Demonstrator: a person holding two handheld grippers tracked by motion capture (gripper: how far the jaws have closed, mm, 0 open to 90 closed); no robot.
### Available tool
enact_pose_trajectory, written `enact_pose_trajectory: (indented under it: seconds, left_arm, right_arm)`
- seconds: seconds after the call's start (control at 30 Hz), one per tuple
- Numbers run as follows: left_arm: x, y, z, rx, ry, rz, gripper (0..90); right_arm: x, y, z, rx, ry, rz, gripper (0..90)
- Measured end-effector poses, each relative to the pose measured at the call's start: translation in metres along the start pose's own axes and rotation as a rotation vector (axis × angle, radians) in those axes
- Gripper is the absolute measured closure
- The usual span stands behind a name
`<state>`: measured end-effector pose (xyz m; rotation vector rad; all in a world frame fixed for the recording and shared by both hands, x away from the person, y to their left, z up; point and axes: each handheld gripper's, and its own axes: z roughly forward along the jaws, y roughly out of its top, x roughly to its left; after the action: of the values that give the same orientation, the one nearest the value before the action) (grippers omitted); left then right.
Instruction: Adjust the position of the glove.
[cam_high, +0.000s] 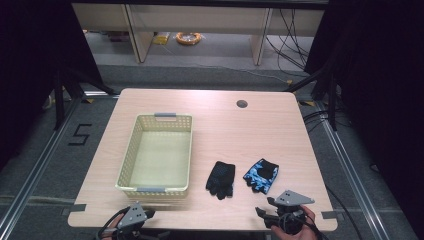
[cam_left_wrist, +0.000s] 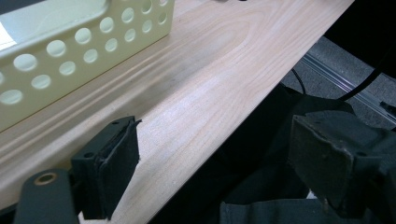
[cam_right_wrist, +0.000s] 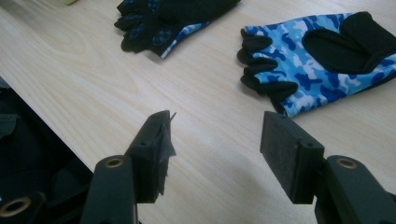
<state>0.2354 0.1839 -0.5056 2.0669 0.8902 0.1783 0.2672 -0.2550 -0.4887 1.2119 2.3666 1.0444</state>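
Note:
Two fingerless gloves lie on the wooden table (cam_high: 250, 130) near its front edge. One is black (cam_high: 220, 179), palm down; the other is blue camouflage (cam_high: 261, 175) just to its right. My right gripper (cam_high: 266, 206) hovers at the front edge, just short of the blue glove (cam_right_wrist: 322, 60), open with nothing between its pads; the black glove (cam_right_wrist: 163, 18) lies farther off to its left. My left gripper (cam_high: 147, 214) sits at the front left edge, below the cream perforated basket (cam_high: 165, 118). Its jaws stand open over the table edge (cam_left_wrist: 215, 154), holding nothing.
The basket (cam_left_wrist: 84, 51) has nothing in it and takes up the left half of the table. A round cable hole (cam_high: 242, 104) is at the back right. Dark floor, rails and cables surround the table.

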Motion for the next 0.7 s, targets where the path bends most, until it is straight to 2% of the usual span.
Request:
enact_pose_trajectory:
  seconds: [0.03,0.07,0.27,0.37,0.57,0.6,0.7]
  left_arm:
    - [0.0,0.0,0.0,0.0,0.0,0.0,16.0]
    - [0.0,0.0,0.0,0.0,0.0,0.0,16.0]
    - [0.0,0.0,0.0,0.002,0.0,0.0,16.0]
    - [0.0,0.0,0.0,0.001,0.001,0.001,16.0]
    - [0.0,0.0,0.0,-0.001,0.0,0.0,16.0]
    - [0.0,0.0,0.0,-0.001,-0.001,0.0,16.0]
    - [0.0,0.0,0.0,0.001,0.001,0.001,16.0]
  right_arm:
    - [-0.001,0.0,0.001,-0.007,0.002,-0.016,45.5]
    - [0.001,0.001,0.0,-0.005,0.005,0.003,45.8]
    - [0.003,0.006,0.001,-0.022,0.01,-0.022,52.2]
    - [0.006,0.011,0.0,-0.053,0.013,-0.054,62.6]
    - [0.012,0.027,0.002,-0.077,0.004,-0.144,87.7]
    - [0.012,0.031,0.003,-0.076,0.01,-0.164,89.7]
    - [0.012,0.041,0.012,-0.082,0.018,-0.183,90.0]
